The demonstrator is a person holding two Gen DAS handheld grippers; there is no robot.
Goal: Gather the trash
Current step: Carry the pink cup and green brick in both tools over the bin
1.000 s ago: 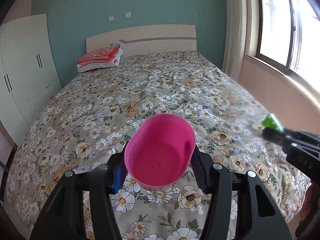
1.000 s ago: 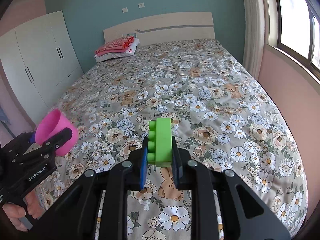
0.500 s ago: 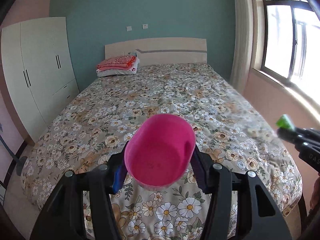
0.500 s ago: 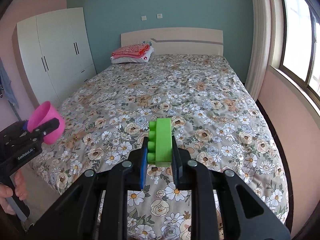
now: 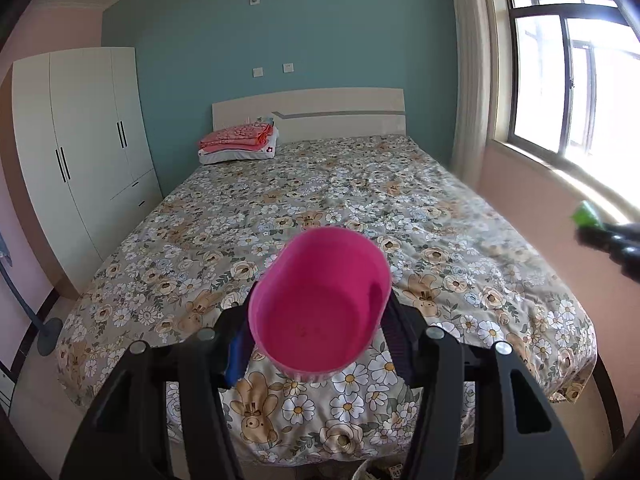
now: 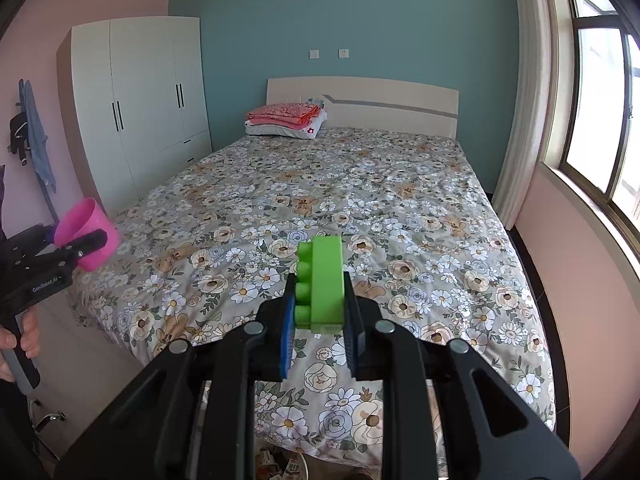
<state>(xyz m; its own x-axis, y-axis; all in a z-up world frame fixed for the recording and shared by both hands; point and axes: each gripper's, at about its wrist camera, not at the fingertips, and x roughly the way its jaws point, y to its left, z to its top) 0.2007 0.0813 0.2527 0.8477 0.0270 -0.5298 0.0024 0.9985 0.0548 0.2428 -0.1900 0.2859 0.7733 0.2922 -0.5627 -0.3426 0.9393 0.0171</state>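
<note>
Both grippers are pulling back and up from the bed [image 5: 360, 208], so more of the floral bedspread is showing below them than a moment ago. Part-open jaws on the left gripper [image 5: 320, 336] are squeezing the sides of a pink cup [image 5: 320, 300], tilted mouth-forward. Narrow jaws on the right gripper [image 6: 320, 320] are pinching a green toy brick [image 6: 322, 286] upright. Something pale, perhaps a bin, is peeking in at the bed's foot.
</note>
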